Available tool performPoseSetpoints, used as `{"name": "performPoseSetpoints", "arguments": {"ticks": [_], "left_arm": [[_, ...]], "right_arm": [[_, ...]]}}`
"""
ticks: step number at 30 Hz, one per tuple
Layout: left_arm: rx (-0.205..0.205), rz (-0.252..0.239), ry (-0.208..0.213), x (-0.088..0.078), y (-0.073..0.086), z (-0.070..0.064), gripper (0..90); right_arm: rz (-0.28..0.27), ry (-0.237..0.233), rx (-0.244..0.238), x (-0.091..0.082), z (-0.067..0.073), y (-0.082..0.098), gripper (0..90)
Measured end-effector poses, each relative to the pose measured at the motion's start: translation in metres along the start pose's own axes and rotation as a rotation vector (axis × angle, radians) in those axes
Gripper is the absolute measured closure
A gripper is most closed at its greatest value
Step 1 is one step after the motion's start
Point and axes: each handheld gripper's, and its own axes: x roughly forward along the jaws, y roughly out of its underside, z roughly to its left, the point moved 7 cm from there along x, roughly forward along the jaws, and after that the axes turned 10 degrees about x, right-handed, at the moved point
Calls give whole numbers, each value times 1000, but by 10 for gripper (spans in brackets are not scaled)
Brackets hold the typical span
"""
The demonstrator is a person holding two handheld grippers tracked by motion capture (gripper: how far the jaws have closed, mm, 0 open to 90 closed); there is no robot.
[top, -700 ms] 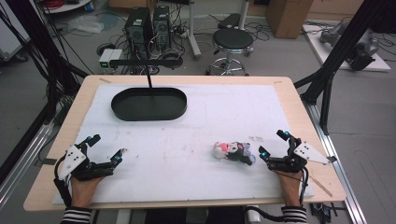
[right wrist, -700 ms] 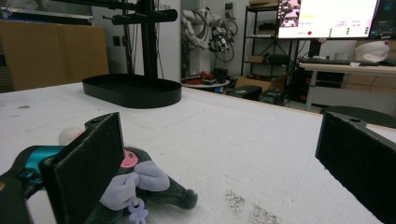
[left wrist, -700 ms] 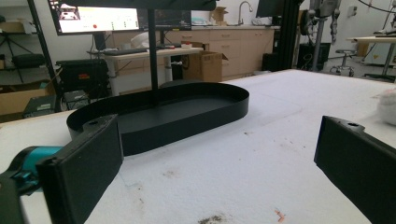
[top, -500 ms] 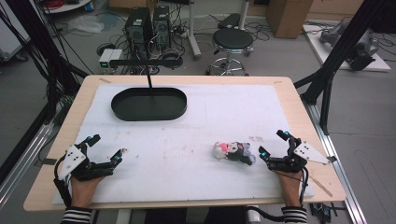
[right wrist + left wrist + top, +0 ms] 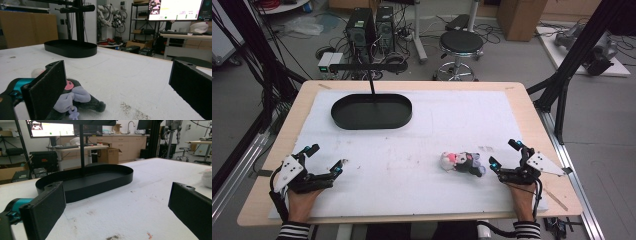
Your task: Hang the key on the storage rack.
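A plush toy (image 5: pixel 462 162) is lying just beside the right gripper (image 5: pixel 504 159). A black tray (image 5: pixel 371 111) and its post (image 5: pixel 372 85) are standing well apart, leaving bare mat (image 5: pixel 437 125) between.

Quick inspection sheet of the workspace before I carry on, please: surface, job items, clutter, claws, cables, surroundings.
Surface: white mat on wooden table, faint stains.
Job's things: black oval tray far left, empty; plush toy lying near right.
Clutter: nothing seen.
Claws: left claw open, holding nothing; right claw open beside the toy, not gripping it.
Cables: one trails from the right claw off the near edge.
Surroundings: stool, computer towers, floor cables.
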Motion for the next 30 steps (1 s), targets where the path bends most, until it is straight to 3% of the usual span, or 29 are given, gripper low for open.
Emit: {"name": "performPoseSetpoints", "arguments": {"ticks": [9, 11, 17, 19, 21, 26, 28, 30], "left_arm": [[-5, -4, 0, 0, 0, 0, 17], [-5, -4, 0, 0, 0, 0, 17], [-8, -1, 2, 0, 0, 1, 17], [-8, -2, 3, 0, 0, 1, 17], [-8, -1, 3, 0, 0, 1, 17], [-8, 1, 7, 0, 0, 1, 17], [-8, 1, 7, 0, 0, 1, 17], [-8, 1, 8, 0, 0, 1, 17]], "right_arm": [[-1, -1, 5, 0, 0, 0, 3], [22, -1, -5, 1, 0, -1, 3], [55, -44, -7, 4, 5, -14, 3], [102, -89, -14, 7, 10, -22, 3], [115, -99, -29, 9, 11, -25, 3], [210, -163, -67, 19, 18, -40, 3], [221, -178, -56, 21, 20, -43, 3], [268, -208, -51, 28, 21, -49, 3]]}}
